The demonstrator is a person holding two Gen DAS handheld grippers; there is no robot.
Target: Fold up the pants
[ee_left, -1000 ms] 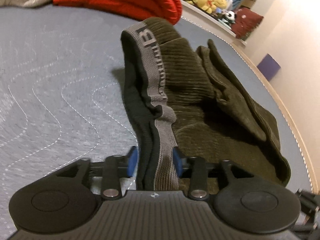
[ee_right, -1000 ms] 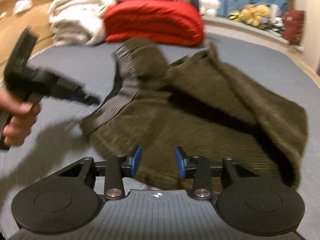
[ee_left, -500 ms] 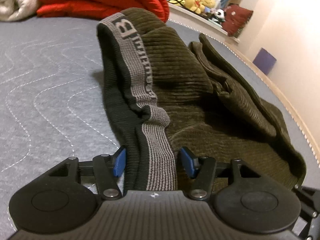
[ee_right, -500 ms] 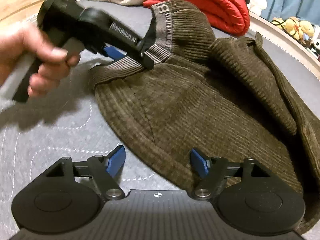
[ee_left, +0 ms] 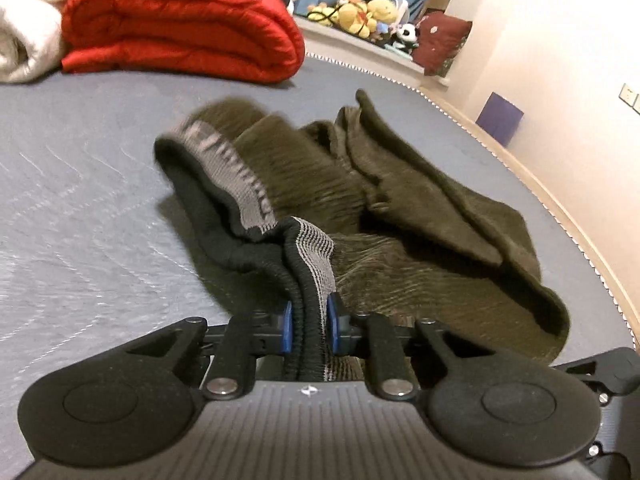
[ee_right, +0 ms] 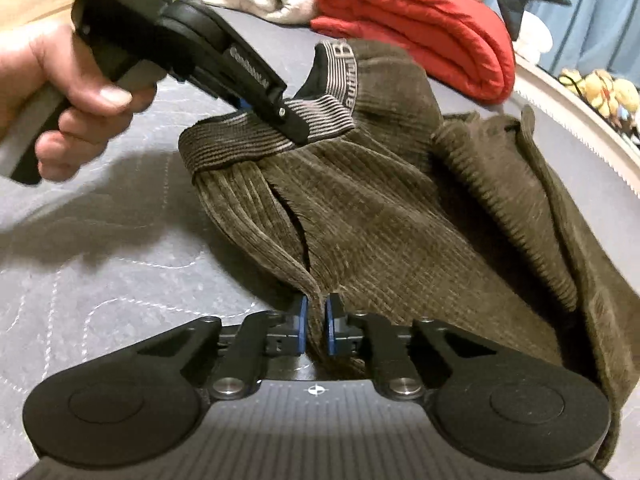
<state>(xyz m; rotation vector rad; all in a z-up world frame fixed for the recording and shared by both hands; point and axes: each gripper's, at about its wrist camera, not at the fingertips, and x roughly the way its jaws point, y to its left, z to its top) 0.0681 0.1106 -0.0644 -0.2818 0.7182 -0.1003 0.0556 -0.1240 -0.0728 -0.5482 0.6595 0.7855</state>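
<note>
Left gripper: my left gripper [ee_left: 308, 326] has its blue-padded fingers [ee_left: 285, 328] pinched tight on the grey-and-black striped elastic waistband [ee_left: 310, 264], which bunches into a rope between them.
Left gripper from the other side: in the right wrist view my left hand [ee_right: 60, 96] grips the black handle, and the left gripper [ee_right: 294, 122] bites the waistband [ee_right: 320, 120] from above and to the left.
Right gripper: my right gripper [ee_right: 316, 324] is narrowed onto a raised fold of cloth, its blue pads [ee_right: 301, 326] pressing both sides of the fabric edge.
Pants: the olive-brown corduroy pants [ee_right: 400, 208] lie crumpled on the bed, waistband end lifted toward my left gripper, legs heaped and folded over to the right; in the left wrist view they [ee_left: 420, 208] sprawl ahead, partly blurred.
Bed: a grey quilted mattress cover [ee_left: 80, 200] with wavy white stitching bears the pants.
Behind: a folded red quilt [ee_left: 180, 24] sits past the pants, beside a cream blanket [ee_left: 24, 28]; yellow plush toys [ee_left: 356, 12] crowd a ledge farther back.
</note>
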